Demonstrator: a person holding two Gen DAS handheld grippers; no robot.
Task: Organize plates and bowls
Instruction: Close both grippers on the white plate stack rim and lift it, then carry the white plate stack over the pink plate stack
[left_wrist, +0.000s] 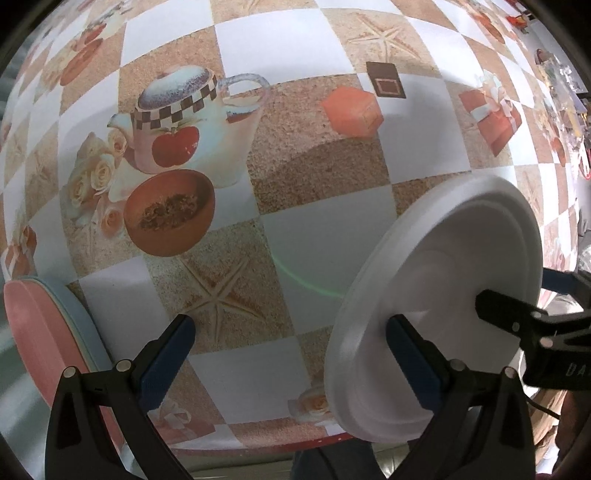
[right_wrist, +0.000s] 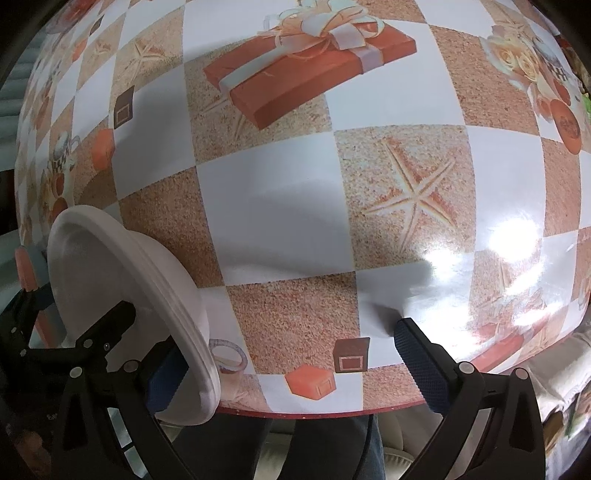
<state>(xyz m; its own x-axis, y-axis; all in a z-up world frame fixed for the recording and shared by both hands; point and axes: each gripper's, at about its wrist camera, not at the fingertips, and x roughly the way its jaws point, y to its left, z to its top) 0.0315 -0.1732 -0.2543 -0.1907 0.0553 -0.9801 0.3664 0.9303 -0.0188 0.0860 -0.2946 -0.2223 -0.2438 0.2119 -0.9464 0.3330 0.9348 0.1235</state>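
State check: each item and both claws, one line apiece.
white plate: tilted on edge between the two claws, off the tablecloth
pink plate: stacked with a light blue plate, at the table edge
left claw: open
right claw: open
tablecloth: flat, glossy

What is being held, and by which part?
The white plate is up on edge, but its hold cannot be told: the left gripper and right gripper both stand wide open, with only an inner finger of each at its face.
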